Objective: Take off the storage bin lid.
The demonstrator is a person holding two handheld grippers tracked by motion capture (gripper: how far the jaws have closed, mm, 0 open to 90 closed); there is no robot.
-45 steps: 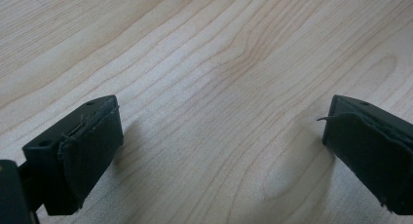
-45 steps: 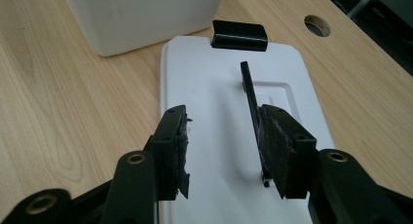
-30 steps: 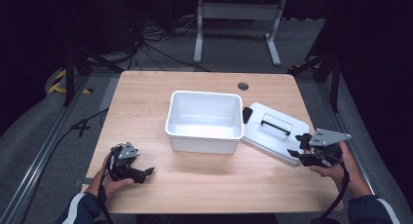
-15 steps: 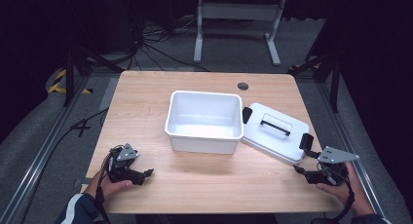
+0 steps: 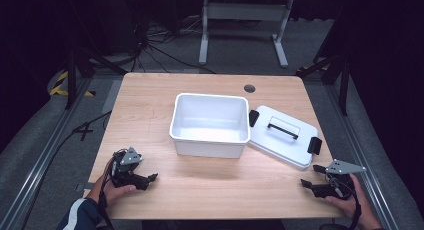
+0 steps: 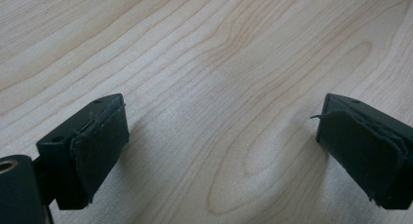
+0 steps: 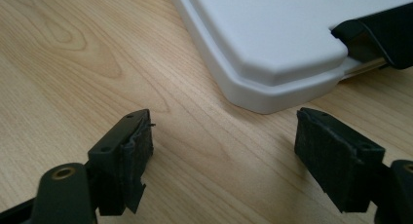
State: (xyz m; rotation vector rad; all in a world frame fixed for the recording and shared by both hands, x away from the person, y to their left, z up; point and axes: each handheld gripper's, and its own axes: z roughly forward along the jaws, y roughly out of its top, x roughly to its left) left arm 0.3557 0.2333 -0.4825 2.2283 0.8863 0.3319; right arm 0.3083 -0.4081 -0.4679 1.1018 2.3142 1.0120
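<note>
Wooden table point(image 5: 210, 190) | white bin point(image 5: 210, 124) centre, uncovered | lid point(image 5: 283, 135) lying flat, right of bin | right gripper point(image 5: 310, 176) near lid, jaws just opened wide, empty | left gripper point(image 5: 148, 179) wide open, empty, near left | lid not yet on bin.

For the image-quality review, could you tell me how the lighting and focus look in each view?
High view: table evenly lit, surroundings almost black, soft shadow under the box. Left gripper view: wood grain sharp, a pale sheen across it, the near pads soft. Right gripper view: lid bright but not blown out, soft shadow under its edge.
</note>
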